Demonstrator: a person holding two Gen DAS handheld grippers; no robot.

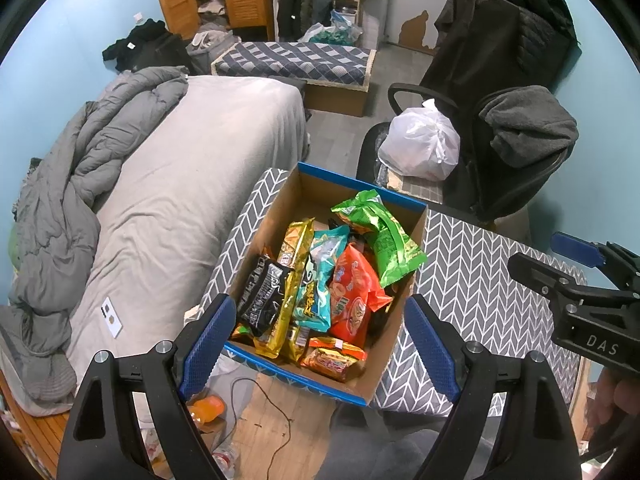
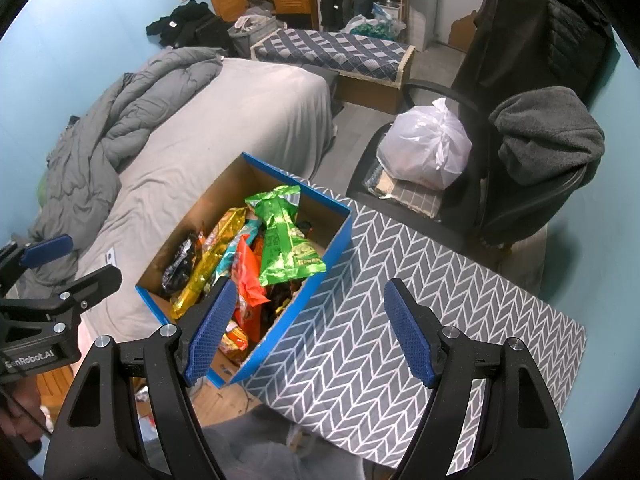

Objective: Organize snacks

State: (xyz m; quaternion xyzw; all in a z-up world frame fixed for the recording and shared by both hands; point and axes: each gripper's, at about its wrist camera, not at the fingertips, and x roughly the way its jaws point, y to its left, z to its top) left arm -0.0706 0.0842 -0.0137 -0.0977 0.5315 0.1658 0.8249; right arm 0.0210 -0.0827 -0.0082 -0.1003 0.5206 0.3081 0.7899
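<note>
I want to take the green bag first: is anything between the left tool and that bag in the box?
Nothing visible blocks it. The green bag lies on top of the other snacks in the open box, uncovered. The left tool stands open above the box's near edge, with only air between.

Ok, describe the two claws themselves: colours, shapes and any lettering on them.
Both are black plastic claws with silver screw heads at the joints. The left claw has two broad arms with triangular cut-outs, each ending in a blue, finely textured pad; the right claw is built the same. Seen from the side, the right claw's body reads "DAS" in white, and the left one's reads "GenRobot.AI". A thin dark cable hangs below the left one.
</note>
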